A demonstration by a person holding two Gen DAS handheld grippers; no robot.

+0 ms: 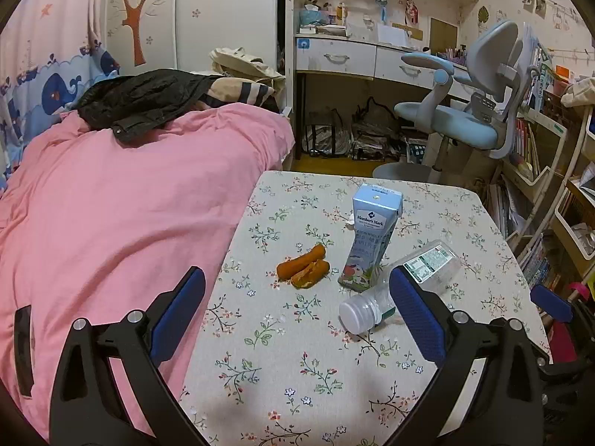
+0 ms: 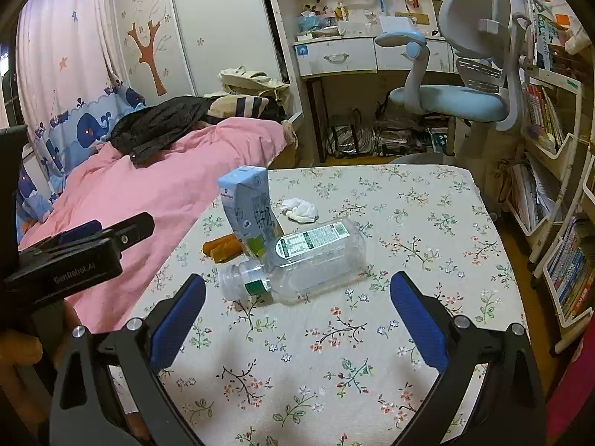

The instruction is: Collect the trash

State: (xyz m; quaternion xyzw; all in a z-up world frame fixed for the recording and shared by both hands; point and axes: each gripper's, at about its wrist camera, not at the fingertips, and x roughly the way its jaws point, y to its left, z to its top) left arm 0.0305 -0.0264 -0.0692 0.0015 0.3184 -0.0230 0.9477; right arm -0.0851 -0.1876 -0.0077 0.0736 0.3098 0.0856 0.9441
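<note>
Trash lies on the floral worktop (image 1: 297,371), all around one upright blue milk carton (image 1: 372,230). Just left of the carton are orange peels (image 1: 303,267). In front of it, touching its base, a clear plastic bottle (image 2: 308,260) lies on its side. Behind the carton is a white crumpled tissue (image 2: 299,209). Left gripper (image 1: 297,316) and right gripper (image 2: 297,319) both have fingers wide apart, holding nothing, above the worktop.

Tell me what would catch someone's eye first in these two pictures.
Probably the litter on the floral table: a clear plastic bottle lying on its side against an upright blue carton, orange peel to their left, a crumpled white tissue behind. A big pink duvet fills the left; both grippers' blue-padded fingers stand open.
</note>
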